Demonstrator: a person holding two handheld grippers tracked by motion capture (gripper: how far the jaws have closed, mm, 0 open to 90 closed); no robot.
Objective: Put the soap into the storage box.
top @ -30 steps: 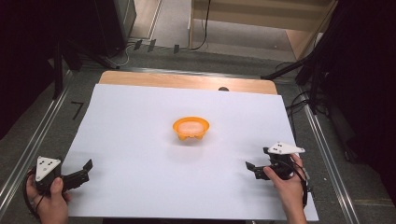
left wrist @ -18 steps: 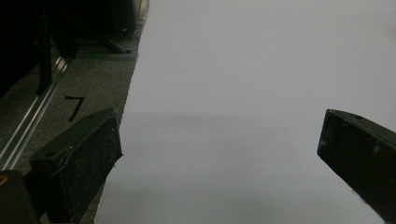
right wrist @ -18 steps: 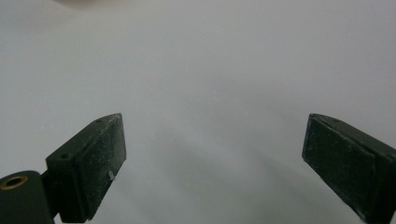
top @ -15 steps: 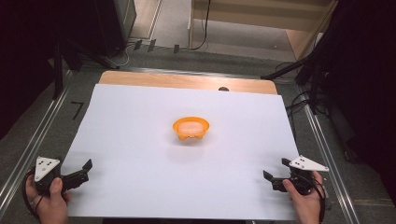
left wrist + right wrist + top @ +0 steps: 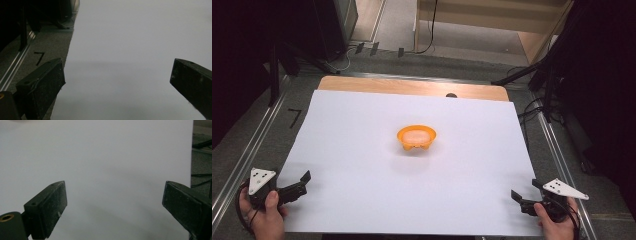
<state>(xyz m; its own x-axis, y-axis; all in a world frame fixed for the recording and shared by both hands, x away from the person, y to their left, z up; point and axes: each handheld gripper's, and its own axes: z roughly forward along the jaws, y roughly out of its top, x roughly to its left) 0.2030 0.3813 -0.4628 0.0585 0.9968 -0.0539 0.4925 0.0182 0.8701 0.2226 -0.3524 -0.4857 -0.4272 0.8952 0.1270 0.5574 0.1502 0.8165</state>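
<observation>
Orange plastic marks the one object on the sheet: a small bowl point(image 5: 416, 138) is seen in the high view near the middle of the white paper point(image 5: 362, 150), upright, with a pale, whitish filling inside it. No brand or label can be read on the bowl. The only mark resembling writing is a black angular sign like a "7" point(image 5: 39, 58) on the grey floor strip just beside the paper's left edge, seen in the left gripper view and, smaller, in the high view point(image 5: 294, 117).

The left gripper point(image 5: 302, 182) is held low at the near left corner of the paper, gripped by the left hand point(image 5: 264, 217) with the thumb laid over its body; its grey three-cornered plate faces up and its jaws are pointed toward the right, inward over the paper's edge. In the left gripper view its jaws are spread wide apart, with nothing between them but bare paper.

The right gripper point(image 5: 524, 192) is held at the near right corner by the right hand point(image 5: 554, 225), its plate tilted up, its jaws directed left across the sheet. In the right gripper view its jaws are likewise set wide apart and nothing is held.

Both grippers are kept well apart from the bowl, which lies between them and farther up the table point(image 5: 412, 87)
</observation>
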